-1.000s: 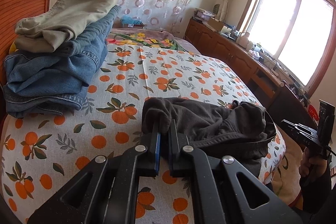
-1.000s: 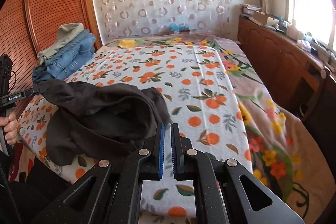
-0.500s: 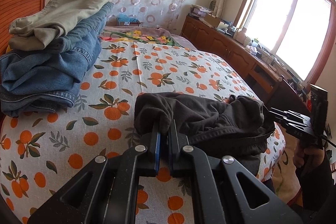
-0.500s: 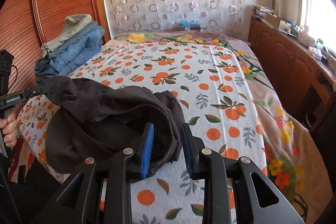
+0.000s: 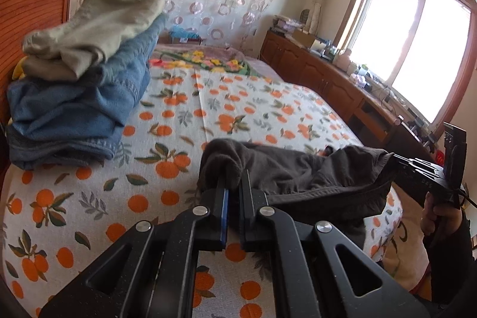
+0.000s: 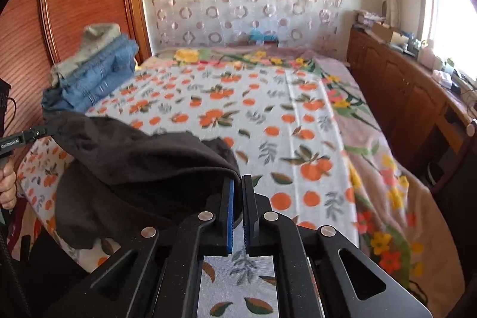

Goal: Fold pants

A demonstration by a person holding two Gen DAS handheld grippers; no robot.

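Observation:
Dark grey pants (image 5: 298, 172) hang bunched above the near edge of the orange-print bed (image 5: 89, 198), held up at two ends. My left gripper (image 5: 234, 184) is shut on one bunched end. In the same view the right gripper (image 5: 394, 159) pinches the other end at the right, with a hand (image 5: 438, 216) on its handle. In the right wrist view my right gripper (image 6: 237, 182) is shut on the hem of the pants (image 6: 134, 163). The cloth sags from there to the left gripper (image 6: 44, 130) at the far left.
A stack of folded jeans (image 5: 74, 109) topped by khaki pants (image 5: 98, 29) lies at the bed's back left, against a wooden panel. Wooden cabinets (image 6: 402, 97) run along the right under a bright window. A floral blanket (image 6: 372, 169) drapes the bed's right side.
My right gripper opened around the pants' hem, then closed on it and rose a little. The cloth is now pulled up between both grippers. The left gripper kept its grip.

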